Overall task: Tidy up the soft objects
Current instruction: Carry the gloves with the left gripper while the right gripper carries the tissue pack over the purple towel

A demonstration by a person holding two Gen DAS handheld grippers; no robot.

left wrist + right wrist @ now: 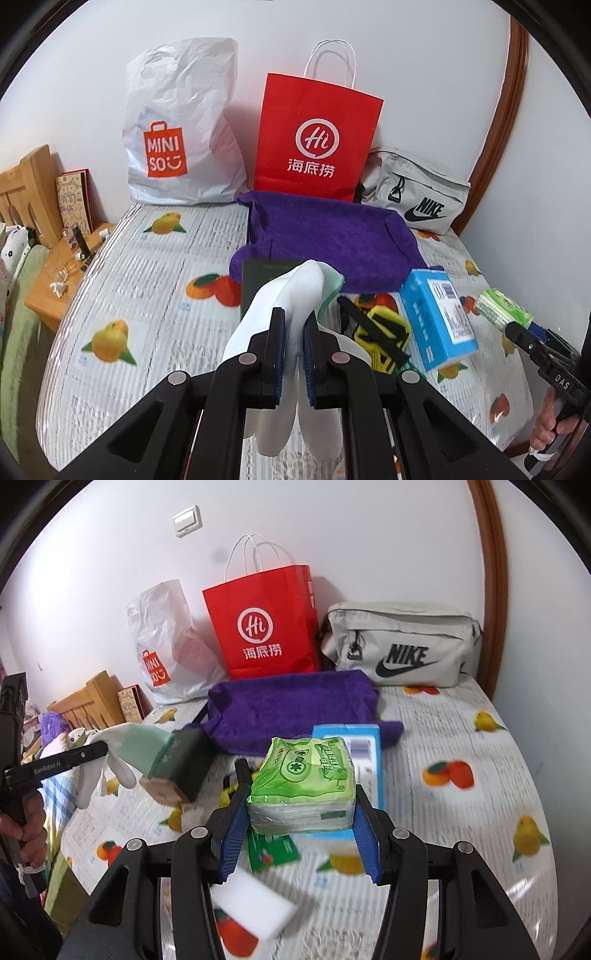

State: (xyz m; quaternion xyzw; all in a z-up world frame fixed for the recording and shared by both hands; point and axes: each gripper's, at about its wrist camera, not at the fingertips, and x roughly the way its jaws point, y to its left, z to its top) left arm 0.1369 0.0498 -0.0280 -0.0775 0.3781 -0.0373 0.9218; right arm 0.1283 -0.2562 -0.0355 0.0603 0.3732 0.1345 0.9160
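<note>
My left gripper [294, 317] is shut on a white glove with a mint cuff [295, 291], held above the table; it also shows in the right wrist view [122, 749]. My right gripper [301, 805] is shut on a green tissue pack [303, 786], lifted over the table; the pack also shows in the left wrist view [502, 308]. A purple towel [332, 236] lies at the back middle. A white sponge [255, 904] lies below my right gripper.
A MINISO plastic bag [177, 140], a red paper bag [317, 140] and a grey Nike pouch [413, 188] stand against the wall. A blue box [436, 317], a dark green book [258, 284], yellow-black straps [380, 332] and a green card [273, 849] lie on the fruit-print tablecloth [147, 295].
</note>
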